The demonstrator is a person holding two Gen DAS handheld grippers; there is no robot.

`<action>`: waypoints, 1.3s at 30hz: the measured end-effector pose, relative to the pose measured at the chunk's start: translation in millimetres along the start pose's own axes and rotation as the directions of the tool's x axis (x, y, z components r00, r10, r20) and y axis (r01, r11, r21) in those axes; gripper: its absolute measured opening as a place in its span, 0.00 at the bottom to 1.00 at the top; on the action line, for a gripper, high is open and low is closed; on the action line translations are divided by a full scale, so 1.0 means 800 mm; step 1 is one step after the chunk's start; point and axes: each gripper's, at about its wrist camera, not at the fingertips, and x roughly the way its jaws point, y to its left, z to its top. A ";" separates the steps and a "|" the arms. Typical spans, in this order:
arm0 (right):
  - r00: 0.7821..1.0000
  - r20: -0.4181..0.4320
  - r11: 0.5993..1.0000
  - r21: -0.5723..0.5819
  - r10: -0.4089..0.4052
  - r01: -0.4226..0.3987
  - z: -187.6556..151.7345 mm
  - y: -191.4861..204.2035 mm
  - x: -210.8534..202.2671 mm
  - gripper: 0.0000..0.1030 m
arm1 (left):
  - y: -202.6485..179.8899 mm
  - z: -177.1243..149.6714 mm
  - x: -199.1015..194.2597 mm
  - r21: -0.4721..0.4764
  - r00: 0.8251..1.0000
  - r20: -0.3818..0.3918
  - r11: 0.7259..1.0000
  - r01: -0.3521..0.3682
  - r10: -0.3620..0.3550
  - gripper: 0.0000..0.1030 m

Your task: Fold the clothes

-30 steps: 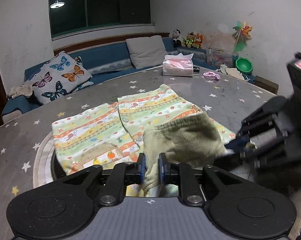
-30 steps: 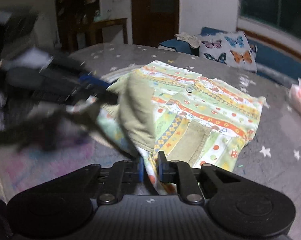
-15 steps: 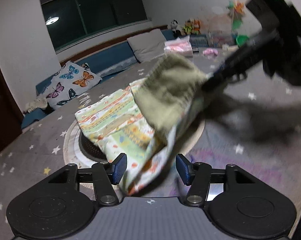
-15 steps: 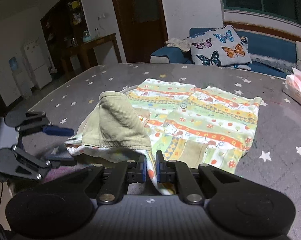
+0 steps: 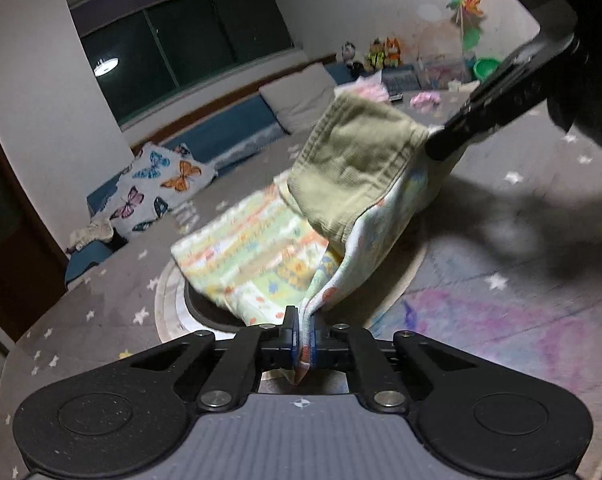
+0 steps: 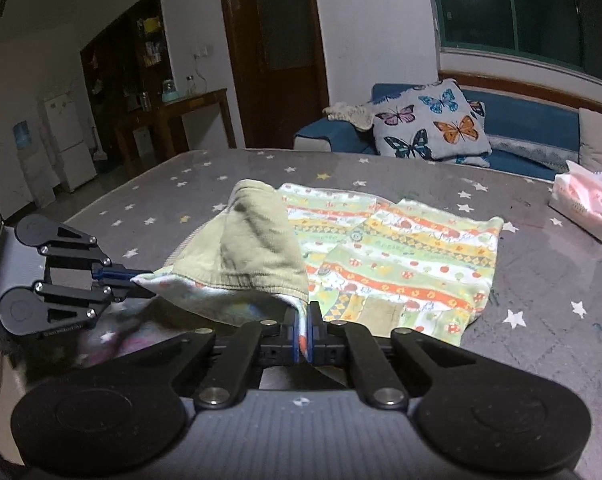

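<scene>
Garment (image 6: 401, 256): striped, fruit-printed baby top with olive corduroy lining, far half flat on the starred desk (image 6: 541, 280), near edge lifted.
Left claw (image 5: 303, 338): clamped on one hem corner.
Right claw (image 6: 303, 334): clamped on the other corner.

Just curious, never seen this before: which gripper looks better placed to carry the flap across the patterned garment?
Neither alone, probably: left gripper and right gripper each pinch a corner of the patterned garment.

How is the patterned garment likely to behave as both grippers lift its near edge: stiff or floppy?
Probably floppy: the garment sags between the left gripper and right gripper. Likely light, since pinches at the hem hold it. Its far half lies limp on the table.
</scene>
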 end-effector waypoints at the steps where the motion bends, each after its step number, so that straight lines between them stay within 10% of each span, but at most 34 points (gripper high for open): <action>1: 1.000 0.005 1.000 -0.003 0.003 -0.003 -0.001 0.003 -0.008 0.03 | -0.001 0.002 -0.011 -0.002 1.000 0.007 1.000 0.007 -0.007 0.05; 12: 0.997 0.065 0.998 -0.051 0.045 -0.041 0.003 0.039 -0.103 0.03 | -0.004 0.035 -0.107 -0.060 0.996 0.085 0.998 0.031 -0.025 0.05; 22: 0.999 0.041 0.999 -0.037 -0.028 0.030 0.066 -0.017 -0.005 0.03 | 0.065 0.080 0.009 -0.163 0.999 0.039 0.987 0.009 -0.002 0.06; 33: 0.982 -0.099 0.986 0.044 -0.158 0.163 0.072 -0.091 0.143 0.09 | 0.097 0.059 0.167 -0.233 0.983 -0.184 0.971 -0.059 0.015 0.20; 39: 0.984 -0.073 0.982 0.085 -0.164 0.170 0.053 -0.099 0.111 0.10 | 0.106 0.049 0.172 -0.238 0.976 -0.208 0.964 -0.121 0.071 0.30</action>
